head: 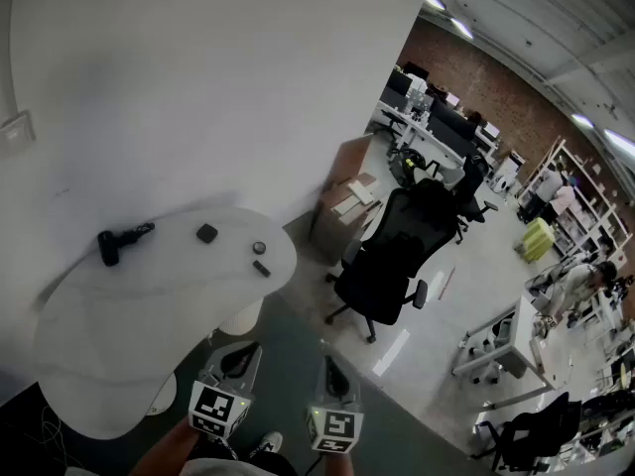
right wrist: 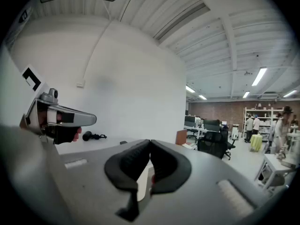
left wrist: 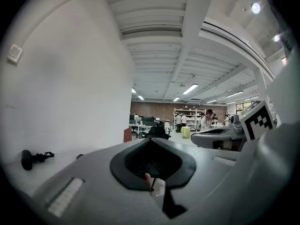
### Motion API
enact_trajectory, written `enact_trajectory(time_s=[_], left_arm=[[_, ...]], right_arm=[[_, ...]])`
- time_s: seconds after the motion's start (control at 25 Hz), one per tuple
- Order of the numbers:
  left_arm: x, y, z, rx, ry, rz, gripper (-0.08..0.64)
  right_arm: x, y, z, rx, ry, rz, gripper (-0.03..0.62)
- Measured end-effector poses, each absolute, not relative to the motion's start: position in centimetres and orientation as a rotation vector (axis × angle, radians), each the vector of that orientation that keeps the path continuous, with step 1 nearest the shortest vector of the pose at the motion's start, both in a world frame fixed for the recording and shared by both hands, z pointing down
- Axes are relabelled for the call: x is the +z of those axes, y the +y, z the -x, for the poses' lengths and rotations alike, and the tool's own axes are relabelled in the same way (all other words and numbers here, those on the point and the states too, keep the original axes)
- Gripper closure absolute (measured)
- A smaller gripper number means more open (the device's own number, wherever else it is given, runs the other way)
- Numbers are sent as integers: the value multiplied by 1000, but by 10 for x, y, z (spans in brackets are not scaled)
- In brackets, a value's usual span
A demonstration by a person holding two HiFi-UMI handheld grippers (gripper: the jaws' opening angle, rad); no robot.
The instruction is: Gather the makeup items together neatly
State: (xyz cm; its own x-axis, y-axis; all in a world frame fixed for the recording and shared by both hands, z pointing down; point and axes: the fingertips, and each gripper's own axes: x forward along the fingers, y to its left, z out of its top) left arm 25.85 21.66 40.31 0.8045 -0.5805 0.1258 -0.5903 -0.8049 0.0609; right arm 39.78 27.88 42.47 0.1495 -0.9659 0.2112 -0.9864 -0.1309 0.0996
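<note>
Several small black makeup items lie scattered on the white oval table (head: 119, 335): a corded black tool (head: 114, 244) at the far left, a square compact (head: 206, 233), a round item (head: 259, 248) and a short stick (head: 261, 268) near the right rim. My left gripper (head: 238, 353) and right gripper (head: 330, 367) hover side by side in front of the table, away from all of them, both shut and holding nothing. The left gripper view shows shut jaws (left wrist: 151, 139) and the corded tool (left wrist: 33, 158) far off. In the right gripper view the pads meet at the tip (right wrist: 150, 142).
A black office chair (head: 392, 256) and cardboard boxes (head: 347, 201) stand right of the table. A white wall backs the table. Desks, shelves and people fill the hall farther right. A white round base (head: 243, 317) sits under the table's edge.
</note>
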Motion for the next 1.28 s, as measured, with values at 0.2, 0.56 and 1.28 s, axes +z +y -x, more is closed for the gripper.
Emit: enact_trajectory(time_s=[0.2, 0.56, 1.28], left_arm=[[409, 216, -248, 162, -933, -2889, 549], [417, 203, -236, 167, -941, -2898, 549], [456, 34, -320, 265, -1041, -2850, 549]], right_arm=[[423, 278, -387, 123, -1930, -2215, 588], [427, 265, -377, 148, -1947, -2228, 588], [467, 85, -471, 224, -2017, -2160, 588]])
